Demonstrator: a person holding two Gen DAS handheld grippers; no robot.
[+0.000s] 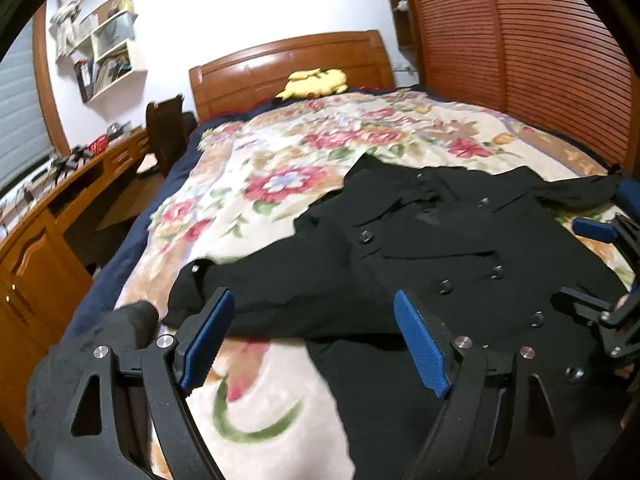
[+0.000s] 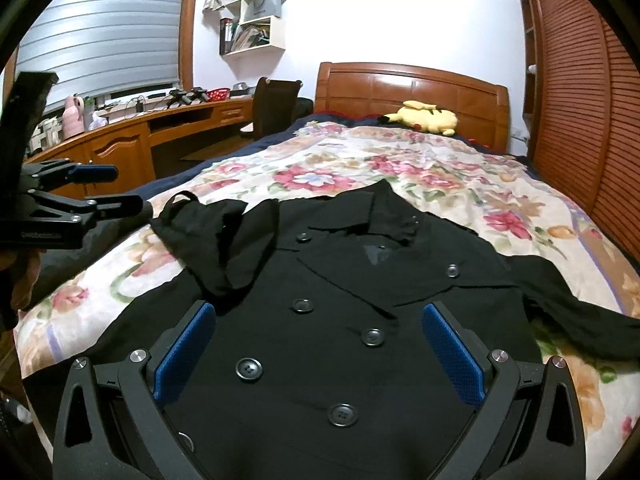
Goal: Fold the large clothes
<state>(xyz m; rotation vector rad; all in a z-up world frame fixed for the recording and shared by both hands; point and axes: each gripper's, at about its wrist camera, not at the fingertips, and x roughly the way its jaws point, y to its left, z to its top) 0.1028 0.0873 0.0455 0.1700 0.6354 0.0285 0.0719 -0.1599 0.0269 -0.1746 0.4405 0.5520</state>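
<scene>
Hovering wide open and empty, left hand-held gripper (image 1: 316,344) and right hand-held gripper (image 2: 320,354) approach the black double-breasted coat (image 2: 344,320) on the bed (image 2: 400,168); sleeve folding likely comes next.

A bed (image 2: 460,184) with a floral cover stands against a wooden headboard (image 2: 412,88) and a white wall (image 2: 380,12). A yellow plush toy (image 2: 428,116) lies near the headboard. Louvred wooden doors (image 2: 580,92) line one side; on the other, a long wooden desk (image 2: 132,136) runs under a window with grey blinds (image 2: 104,36). White wall shelves (image 2: 256,20) hang above a dark chair (image 2: 276,100).
</scene>
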